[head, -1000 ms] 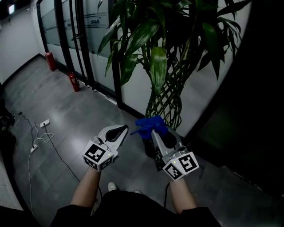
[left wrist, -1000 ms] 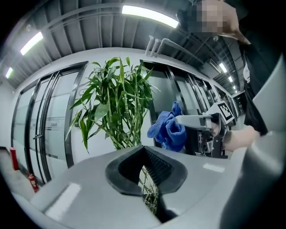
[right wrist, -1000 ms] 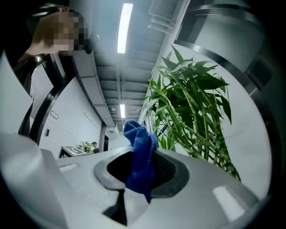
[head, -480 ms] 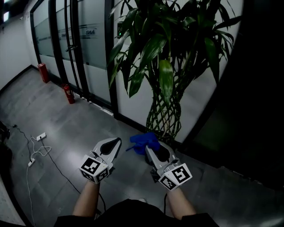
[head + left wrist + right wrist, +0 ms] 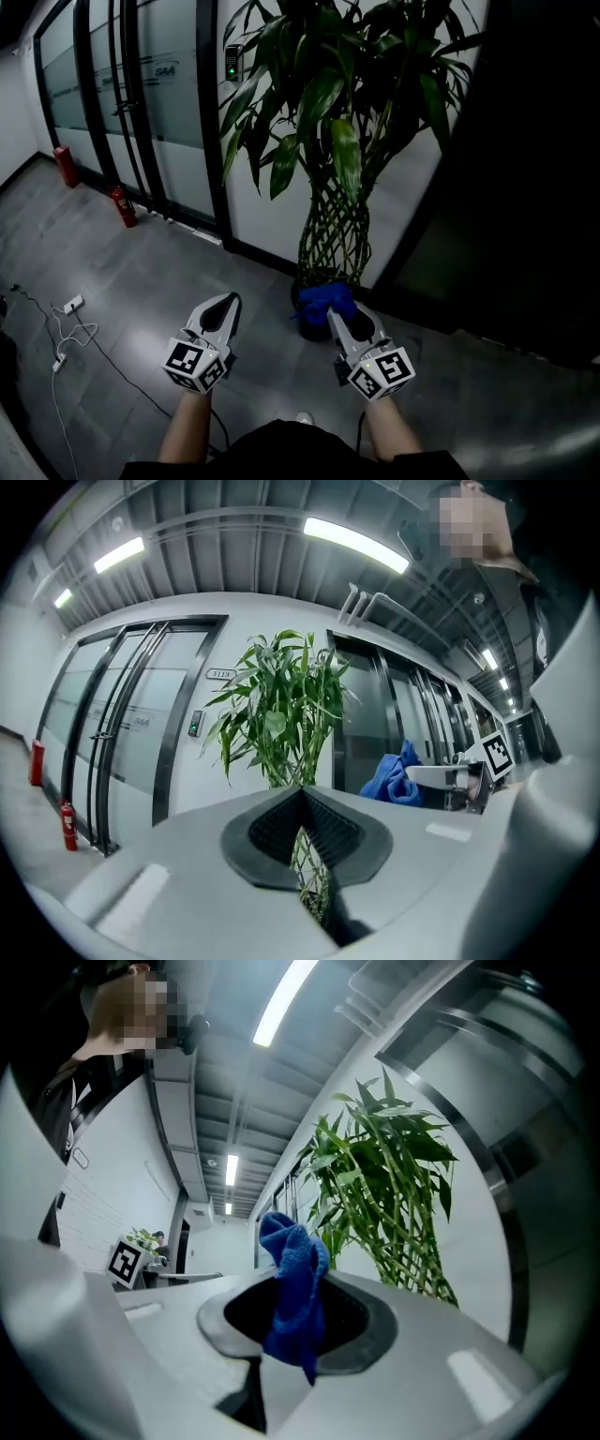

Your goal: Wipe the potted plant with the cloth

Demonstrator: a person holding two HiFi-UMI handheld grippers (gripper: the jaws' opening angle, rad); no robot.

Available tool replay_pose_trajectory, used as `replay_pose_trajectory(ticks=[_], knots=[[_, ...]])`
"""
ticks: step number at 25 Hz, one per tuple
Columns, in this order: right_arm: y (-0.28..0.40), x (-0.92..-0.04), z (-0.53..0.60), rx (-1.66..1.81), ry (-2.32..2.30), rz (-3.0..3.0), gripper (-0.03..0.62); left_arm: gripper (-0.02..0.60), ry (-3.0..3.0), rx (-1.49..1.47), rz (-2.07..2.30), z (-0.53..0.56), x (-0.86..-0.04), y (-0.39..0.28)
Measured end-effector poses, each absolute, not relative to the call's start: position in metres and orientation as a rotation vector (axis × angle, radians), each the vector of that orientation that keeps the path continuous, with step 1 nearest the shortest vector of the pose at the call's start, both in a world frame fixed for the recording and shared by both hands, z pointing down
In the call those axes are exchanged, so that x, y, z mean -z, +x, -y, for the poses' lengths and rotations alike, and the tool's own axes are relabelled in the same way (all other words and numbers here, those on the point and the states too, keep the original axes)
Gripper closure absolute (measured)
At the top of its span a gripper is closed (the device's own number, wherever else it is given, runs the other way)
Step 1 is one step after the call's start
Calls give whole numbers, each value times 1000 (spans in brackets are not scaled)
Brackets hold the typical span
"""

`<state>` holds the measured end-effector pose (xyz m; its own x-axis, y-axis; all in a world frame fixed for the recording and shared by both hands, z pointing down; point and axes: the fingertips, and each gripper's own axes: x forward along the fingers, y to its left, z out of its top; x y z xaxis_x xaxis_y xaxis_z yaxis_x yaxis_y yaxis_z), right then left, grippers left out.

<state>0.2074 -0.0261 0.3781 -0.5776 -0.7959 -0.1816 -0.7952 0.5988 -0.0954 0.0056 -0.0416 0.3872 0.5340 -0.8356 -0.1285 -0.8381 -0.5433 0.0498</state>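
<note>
A tall potted plant [image 5: 333, 122] with long green leaves and a braided lattice stem [image 5: 335, 234] stands by the wall ahead; its dark pot [image 5: 302, 298] is partly hidden behind the cloth. My right gripper [image 5: 336, 307] is shut on a blue cloth [image 5: 325, 300], which bunches out past the jaws [image 5: 293, 1279], low in front of the stem. My left gripper [image 5: 223, 305] is shut with nothing in it, to the left of the pot. The plant [image 5: 281, 714] shows straight ahead in the left gripper view, and at the right [image 5: 389, 1185] in the right gripper view.
Glass doors with dark frames [image 5: 141, 103] run along the back left. Two red fire extinguishers [image 5: 122, 206] stand at their foot. A white power strip and cable [image 5: 67, 309] lie on the grey floor at left. A dark wall panel [image 5: 525, 187] rises to the right.
Both grippers have come nearer the plant's base. The cloth now sits in front of the pot. The view has tilted up, showing more of the leaves.
</note>
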Motion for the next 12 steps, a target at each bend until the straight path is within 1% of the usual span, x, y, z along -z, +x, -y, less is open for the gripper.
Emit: replay_pose_trajectory(ticks=[6, 12], knots=[[235, -377, 17, 89, -1394, -2495, 490, 575, -2758, -231, -1478, 37, -391, 10], [242, -390, 6, 124, -1450, -2485, 490, 575, -2770, -229, -1448, 28, -399, 21]])
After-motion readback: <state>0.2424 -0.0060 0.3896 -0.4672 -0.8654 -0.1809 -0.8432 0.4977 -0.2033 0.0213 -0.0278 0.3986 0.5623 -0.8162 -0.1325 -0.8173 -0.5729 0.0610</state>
